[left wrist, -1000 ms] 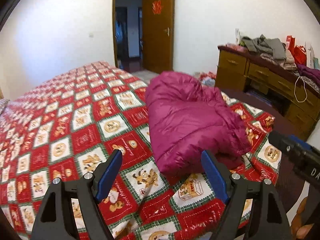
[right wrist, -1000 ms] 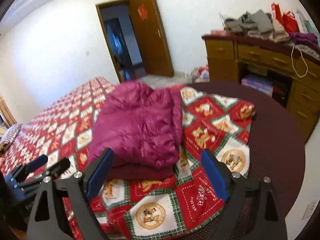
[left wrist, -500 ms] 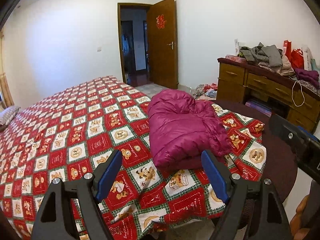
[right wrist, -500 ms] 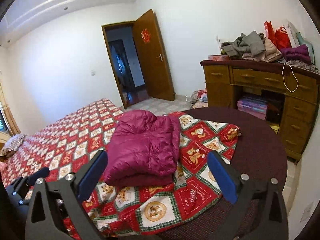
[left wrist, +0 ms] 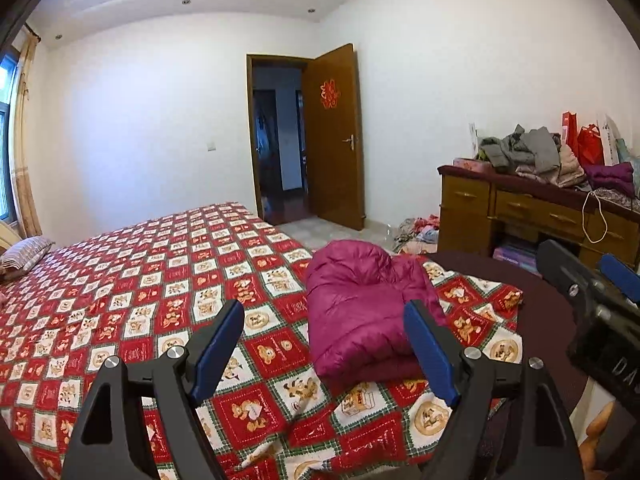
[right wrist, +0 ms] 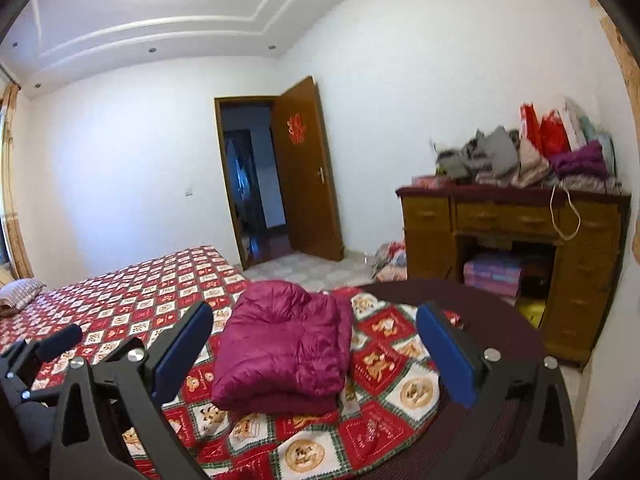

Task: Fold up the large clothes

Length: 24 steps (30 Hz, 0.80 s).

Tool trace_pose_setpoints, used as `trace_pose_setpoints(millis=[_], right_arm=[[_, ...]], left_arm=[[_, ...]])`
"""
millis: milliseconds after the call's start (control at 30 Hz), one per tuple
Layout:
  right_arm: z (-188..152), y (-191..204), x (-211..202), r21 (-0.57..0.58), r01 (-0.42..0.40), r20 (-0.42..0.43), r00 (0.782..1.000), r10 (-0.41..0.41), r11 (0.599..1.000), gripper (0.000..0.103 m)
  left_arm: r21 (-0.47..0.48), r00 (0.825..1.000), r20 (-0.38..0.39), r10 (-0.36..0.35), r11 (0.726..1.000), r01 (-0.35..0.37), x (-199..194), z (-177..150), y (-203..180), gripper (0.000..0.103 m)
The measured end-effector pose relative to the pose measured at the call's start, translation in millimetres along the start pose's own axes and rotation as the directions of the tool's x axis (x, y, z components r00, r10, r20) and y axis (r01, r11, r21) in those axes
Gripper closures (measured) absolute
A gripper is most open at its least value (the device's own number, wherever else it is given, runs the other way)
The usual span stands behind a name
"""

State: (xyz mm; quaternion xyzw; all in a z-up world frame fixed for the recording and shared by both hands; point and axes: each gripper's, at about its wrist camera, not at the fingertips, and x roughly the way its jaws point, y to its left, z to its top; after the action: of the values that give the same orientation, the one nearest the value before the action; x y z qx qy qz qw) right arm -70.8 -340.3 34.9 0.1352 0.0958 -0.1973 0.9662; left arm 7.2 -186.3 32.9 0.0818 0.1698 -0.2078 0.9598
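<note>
jacket (left wrist: 362,312): magenta puffer, folded into a thick bundle, lying on the red bear-print bedspread (left wrist: 160,288) at the bed's corner
left gripper (left wrist: 326,350): spread wide, empty, jacket at 1 o'clock, clear of it
right gripper (right wrist: 316,352): fully released, nothing gripped, jacket at 11 o'clock, untouched

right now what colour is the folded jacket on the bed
Magenta-purple, a quilted puffer jacket; it shows best in the right wrist view.
</note>
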Motion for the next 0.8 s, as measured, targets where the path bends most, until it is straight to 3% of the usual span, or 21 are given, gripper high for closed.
trace_pose_setpoints(millis=[367, 800], right_arm=[[3, -2, -3, 0.009, 0.004, 0.030, 1.000, -0.004, 1.000, 0.000], [4, -4, -2, 0.015, 0.009, 0.036, 0.999, -0.009, 1.000, 0.000]], left_arm=[[0.014, 0.996, 0.087, 0.015, 1.000, -0.017, -16, 5, -3, 0.014], [0.001, 0.997, 0.073, -0.001, 1.000, 0.001, -16, 8, -1, 0.012]])
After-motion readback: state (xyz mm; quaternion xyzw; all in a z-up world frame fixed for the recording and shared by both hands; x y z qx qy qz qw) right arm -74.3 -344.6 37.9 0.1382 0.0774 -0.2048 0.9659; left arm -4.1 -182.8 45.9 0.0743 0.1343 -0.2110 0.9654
